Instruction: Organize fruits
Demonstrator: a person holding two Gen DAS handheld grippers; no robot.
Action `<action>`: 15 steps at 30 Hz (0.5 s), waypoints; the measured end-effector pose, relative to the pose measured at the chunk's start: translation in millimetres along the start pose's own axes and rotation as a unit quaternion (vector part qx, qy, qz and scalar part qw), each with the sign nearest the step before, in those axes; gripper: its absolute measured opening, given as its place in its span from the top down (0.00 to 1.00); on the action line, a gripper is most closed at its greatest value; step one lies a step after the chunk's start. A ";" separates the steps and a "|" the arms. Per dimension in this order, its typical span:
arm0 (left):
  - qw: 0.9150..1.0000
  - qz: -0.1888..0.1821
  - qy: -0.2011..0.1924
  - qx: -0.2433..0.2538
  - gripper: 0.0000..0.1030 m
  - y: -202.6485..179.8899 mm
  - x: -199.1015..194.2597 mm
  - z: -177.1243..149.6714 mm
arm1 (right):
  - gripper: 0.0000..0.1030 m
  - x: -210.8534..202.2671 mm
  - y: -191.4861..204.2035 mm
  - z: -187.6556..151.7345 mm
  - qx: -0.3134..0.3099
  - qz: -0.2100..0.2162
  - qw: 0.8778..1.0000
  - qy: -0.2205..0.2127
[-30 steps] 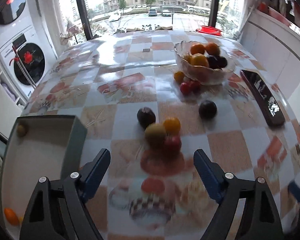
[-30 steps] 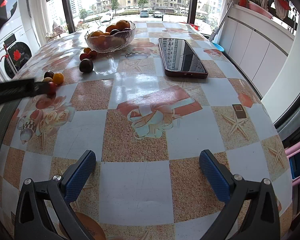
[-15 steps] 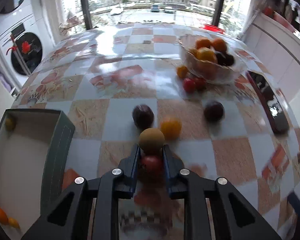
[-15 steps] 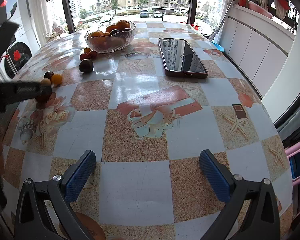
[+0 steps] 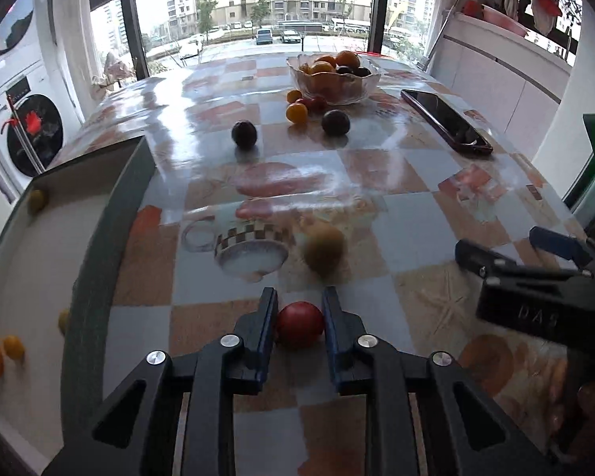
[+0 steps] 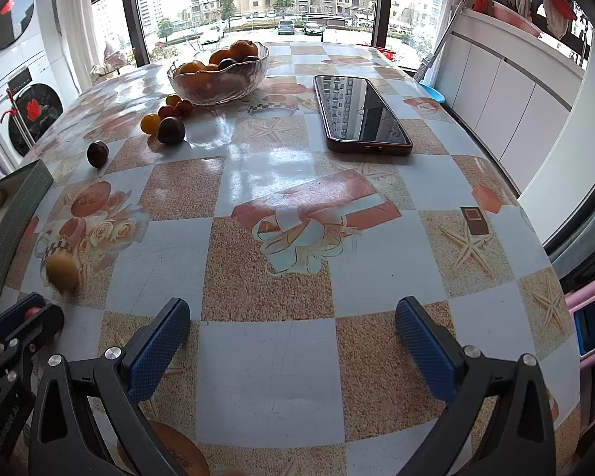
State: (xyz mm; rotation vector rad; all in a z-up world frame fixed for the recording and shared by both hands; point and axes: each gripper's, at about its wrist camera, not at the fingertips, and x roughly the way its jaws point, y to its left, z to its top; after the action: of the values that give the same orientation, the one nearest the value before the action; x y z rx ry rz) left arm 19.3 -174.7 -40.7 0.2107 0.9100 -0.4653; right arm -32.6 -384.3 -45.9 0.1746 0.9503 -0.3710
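Currently mid-carry in the sorting job, judging by the layout: left gripper (image 5: pixel 300 309) low over the patterned table (image 5: pixel 377 166), clasping a small red fruit (image 5: pixel 300 323) between its blue pads, apparently touching on both sides, though with jaws easing apart at this instant. Right gripper (image 6: pixel 293 317) parked wide open over bare tablecloth, nothing between its fingers. Next, probably: swing left toward the grey-walled tray (image 5: pixel 111 238) just beside, clear its rim, then release inside among the fruit already there; worth tightening first, since a slackening hold on a round, smooth fruit risks a drop and a roll. Also worth minding: a yellow-green fruit (image 5: pixel 323 250) just ahead of the fingertips, blurred, possibly rolling toward the table edge. Counted: four small fruits visible in the tray, namely one olive-yellow in the far corner, two yellow and one orange near the close end. Loose on the table, besides the yellow-green one: two dark plums (image 5: pixel 244 133), two small yellow-orange fruits (image 5: pixel 296 112) and two small red ones (image 5: pixel 315 102), clustered near one glass bowl (image 5: pixel 353 87). Inside the bowl, several oranges and dark fruits, heaped too closely for a sure count. One phone (image 5: pixel 444 121) lying flat to the right, well apart from the tray.
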 end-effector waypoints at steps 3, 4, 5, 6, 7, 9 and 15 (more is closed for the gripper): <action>0.999 0.021 -0.021 -0.024 0.15 9.9 -4.3 -1.4 | 0.00 0.3 0.1 0.1 0.000 0.000 1.000 0.000; 0.999 0.021 -0.030 -0.032 0.15 13.9 -6.5 -2.2 | 0.00 0.3 0.1 0.1 0.000 0.000 1.000 0.000; 0.999 0.017 -0.026 -0.034 0.15 16.9 -5.0 -2.5 | 0.00 0.1 0.0 0.1 0.000 0.000 1.000 0.000; 0.999 0.013 -0.015 -0.035 0.15 19.6 -1.5 -3.6 | 0.00 0.2 0.0 0.1 0.000 0.000 1.000 0.000; 0.999 0.016 -0.007 -0.037 0.15 21.2 1.9 -4.6 | 0.00 -0.5 -0.4 0.0 0.000 0.000 1.000 0.000; 0.999 0.020 -0.001 -0.040 0.15 23.9 6.2 -6.0 | 0.00 0.2 0.0 0.1 0.000 0.000 1.000 0.000; 0.999 0.019 -0.002 -0.030 0.15 20.4 12.6 -1.1 | 0.00 0.1 -0.1 0.0 0.000 0.000 1.000 0.000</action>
State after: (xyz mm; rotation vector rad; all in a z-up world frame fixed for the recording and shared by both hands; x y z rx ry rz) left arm 34.7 -160.1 -51.8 0.1713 0.9131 -0.4029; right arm -32.5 -384.4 -46.0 0.1751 0.9504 -0.3710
